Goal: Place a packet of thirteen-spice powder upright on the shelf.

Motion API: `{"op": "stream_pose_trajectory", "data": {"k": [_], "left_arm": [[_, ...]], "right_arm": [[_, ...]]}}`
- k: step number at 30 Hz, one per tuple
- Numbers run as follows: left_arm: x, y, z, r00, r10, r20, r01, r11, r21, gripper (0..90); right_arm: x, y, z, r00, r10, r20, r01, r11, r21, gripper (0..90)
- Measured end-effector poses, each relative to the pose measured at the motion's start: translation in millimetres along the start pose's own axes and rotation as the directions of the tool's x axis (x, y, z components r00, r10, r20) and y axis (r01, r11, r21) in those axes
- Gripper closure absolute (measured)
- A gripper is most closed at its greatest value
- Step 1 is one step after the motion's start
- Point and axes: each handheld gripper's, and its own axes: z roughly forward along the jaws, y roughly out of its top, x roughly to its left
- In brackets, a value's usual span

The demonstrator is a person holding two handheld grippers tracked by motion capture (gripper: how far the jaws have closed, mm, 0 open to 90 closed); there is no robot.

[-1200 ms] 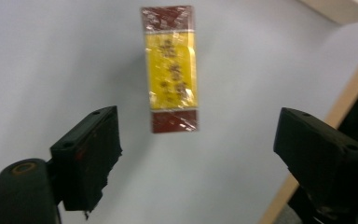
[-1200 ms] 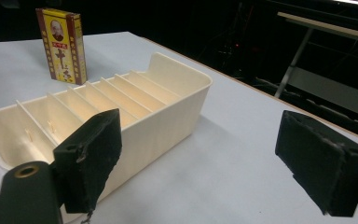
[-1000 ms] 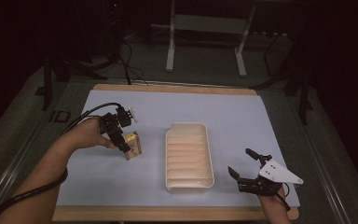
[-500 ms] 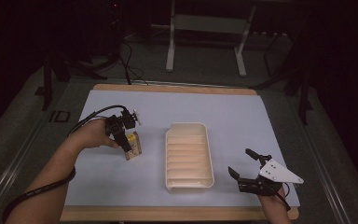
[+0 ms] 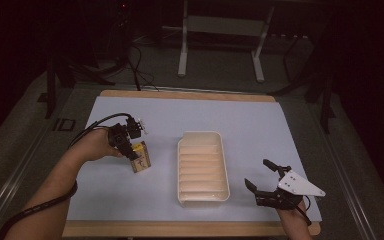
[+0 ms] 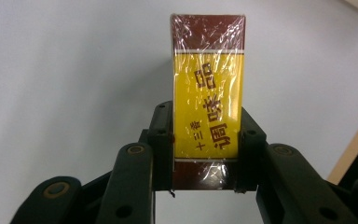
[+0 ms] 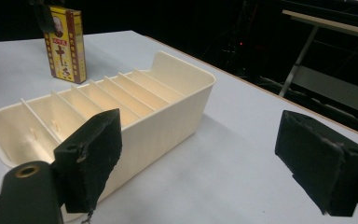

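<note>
- Your left gripper (image 5: 136,159) has just been closing, and its two black jaws now press on the narrow sides of the small yellow and dark-red box wrapped in clear film (image 5: 141,157), which sits between them.
- In the left gripper view, that box (image 6: 208,98) stands out ahead of the pads (image 6: 162,140), with its printed yellow face toward the camera and the pale blue table cover (image 6: 65,84) behind it.
- From the high view, the box stands on the cover, left of the cream plastic tray with ribbed dividers (image 5: 222,150), near it but apart.
- In the right gripper view, the box (image 7: 66,44) stands upright beyond the far end of the tray (image 7: 186,93).
- Your right gripper (image 5: 266,178) rests near the front edge of the table, just right of the tray's near corner.
- Its jaws stand wide apart with nothing between them; in its own view the two black pads (image 7: 93,154) frame the tray's side wall.
- The tray's slots look bare.
</note>
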Motion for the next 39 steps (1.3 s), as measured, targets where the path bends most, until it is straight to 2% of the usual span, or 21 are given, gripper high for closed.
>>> {"op": "stream_pose_trajectory", "data": {"k": [4,10,14,18,21,27,30,35,36,38,39], "left_arm": [[-1.1,-2.4,-7.3,0.9998,0.004,0.021,-0.004,0.9998,-0.022,67.5],[-6.6,-1.9,-19.5,0.9993,0.036,0.012,-0.036,0.9983,-0.045,67.6],[-9.2,-1.8,-28.3,0.9991,0.039,0.017,-0.038,0.9974,-0.062,67.6],[-12.7,-1.4,-36.7,0.9981,0.061,0.003,-0.06,0.9951,-0.078,67.6],[-15.8,-0.3,-43.7,0.9976,0.069,0.007,-0.068,0.9926,-0.101,67.6],[-25.5,6.2,-55.4,0.9929,0.119,0.009,-0.116,0.9826,-0.145,67.7],[-31.5,10.7,-60.2,0.9882,0.153,0.001,-0.151,0.9757,-0.159,67.7],[-38.6,18.6,-66.0,0.9839,0.179,-0.001,-0.176,0.9681,-0.178,67.7],[-40.9,20.1,-66.9,0.9824,0.186,-0.017,-0.186,0.9646,-0.187,67.8],[-43.2,23.1,-68.4,0.9801,0.199,-0.006,-0.196,0.9611,-0.195,67.8],[-45.0,24.3,-69.1,0.9792,0.202,-0.018,-0.201,0.9582,-0.203,67.8]], "right_arm": [[0.2,-0.1,0.3,1.0,0.002,-0.002,-0.002,1.0,0.003,14.7],[0.2,0.1,0.2,1.0,0.001,-0.002,-0.001,1.0,0.002,14.8],[0.2,0.0,0.4,1.0,0.002,-0.003,-0.002,1.0,0.003,14.8],[-0.4,-0.3,0.6,1.0,0.006,-0.006,-0.006,1.0,0.004,16.1],[-0.8,-0.5,0.5,1.0,0.006,-0.005,-0.006,1.0,0.005,16.3],[-0.8,-0.4,0.3,1.0,0.005,0.001,-0.005,1.0,0.004,16.3],[-1.1,-0.4,-0.5,0.9998,0.011,0.016,-0.011,1.0,0.0,16.2],[-3.6,0.2,-4.0,0.9985,0.04,0.037,-0.039,0.999,-0.028,16.2],[-4.1,0.4,-4.8,0.9983,0.045,0.036,-0.044,0.998,-0.034,16.2],[-4.5,0.4,-5.4,0.998,0.049,0.04,-0.047,0.998,-0.036,16.2],[-4.6,0.2,-5.4,0.9981,0.048,0.039,-0.047,0.998,-0.036,16.2]]}}
